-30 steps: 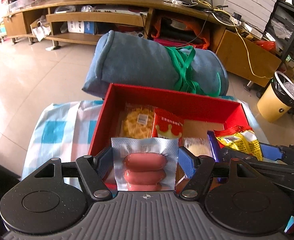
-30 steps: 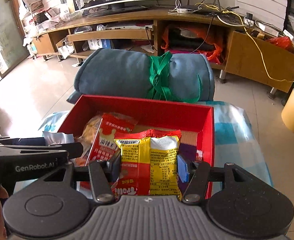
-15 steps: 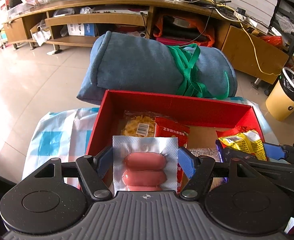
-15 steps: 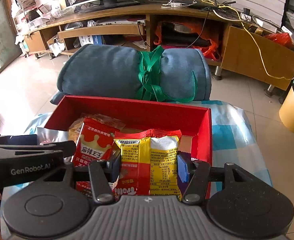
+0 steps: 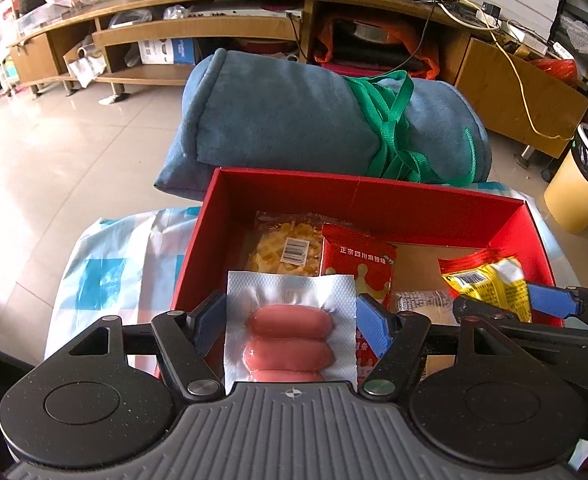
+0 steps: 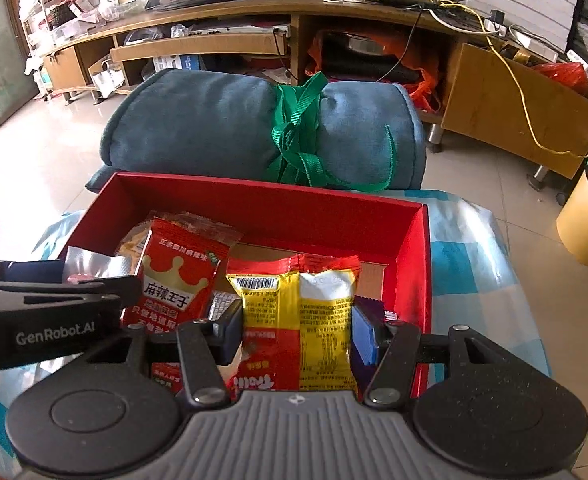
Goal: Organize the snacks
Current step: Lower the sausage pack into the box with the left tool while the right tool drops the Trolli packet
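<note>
A red box [image 5: 374, 200] [image 6: 261, 204] sits on a blue-checked cloth. My left gripper [image 5: 289, 320] is shut on a silver sausage pack [image 5: 289, 328] and holds it over the box's near left edge. My right gripper [image 6: 296, 328] is shut on a yellow-and-red snack packet [image 6: 298, 320], which also shows in the left wrist view [image 5: 486, 284], over the box's near right part. Inside the box lie a red crown-print packet [image 5: 358, 256] [image 6: 177, 276], a clear waffle pack [image 5: 285, 248] and a silvery wrapped snack [image 5: 418, 300].
A rolled blue blanket [image 5: 326, 124] tied with green straps lies right behind the box. Beyond it are tiled floor and a long wooden TV stand [image 6: 253, 32]. A yellow bin [image 5: 578, 184] stands at the right. The checked cloth [image 6: 470, 264] extends on both sides of the box.
Both grippers have drawn back and risen slightly with their packets; the box and blanket appear farther away. The red crown packet now shows more fully.
</note>
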Demonstrator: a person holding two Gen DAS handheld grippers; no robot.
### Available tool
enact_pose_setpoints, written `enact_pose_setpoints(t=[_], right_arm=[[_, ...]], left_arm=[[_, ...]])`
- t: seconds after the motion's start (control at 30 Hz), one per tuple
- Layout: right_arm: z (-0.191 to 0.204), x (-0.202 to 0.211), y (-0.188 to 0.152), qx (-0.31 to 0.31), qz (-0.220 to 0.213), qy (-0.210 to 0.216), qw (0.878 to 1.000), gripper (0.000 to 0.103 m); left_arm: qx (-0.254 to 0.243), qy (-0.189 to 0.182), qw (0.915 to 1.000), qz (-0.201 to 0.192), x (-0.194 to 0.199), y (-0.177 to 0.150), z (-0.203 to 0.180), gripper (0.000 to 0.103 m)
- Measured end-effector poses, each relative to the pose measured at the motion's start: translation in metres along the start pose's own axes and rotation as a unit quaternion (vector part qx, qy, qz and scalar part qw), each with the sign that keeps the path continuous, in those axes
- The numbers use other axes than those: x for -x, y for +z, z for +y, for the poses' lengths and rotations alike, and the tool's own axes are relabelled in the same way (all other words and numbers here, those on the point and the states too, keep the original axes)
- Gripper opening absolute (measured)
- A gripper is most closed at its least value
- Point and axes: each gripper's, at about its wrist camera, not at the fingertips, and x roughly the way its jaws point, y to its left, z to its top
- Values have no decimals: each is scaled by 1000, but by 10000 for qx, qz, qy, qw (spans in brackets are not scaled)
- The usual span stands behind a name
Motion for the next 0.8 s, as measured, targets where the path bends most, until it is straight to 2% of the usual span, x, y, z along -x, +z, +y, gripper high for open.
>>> enact_pose_setpoints(t=[0.23, 0.53, 0.8], right_arm=[[0, 5, 1, 0, -107, 1, 9999, 51], [-1, 5, 0, -24, -89, -7, 10000, 51], [-5, 8, 1, -116, -135, -43, 9998, 51]], left_arm=[[-14, 34, 10000, 18, -1, -1, 0, 77], [-83, 134, 9998, -122, 3, 1, -2, 86], [-27, 119, 9998, -169, 7, 2, 1, 87]])
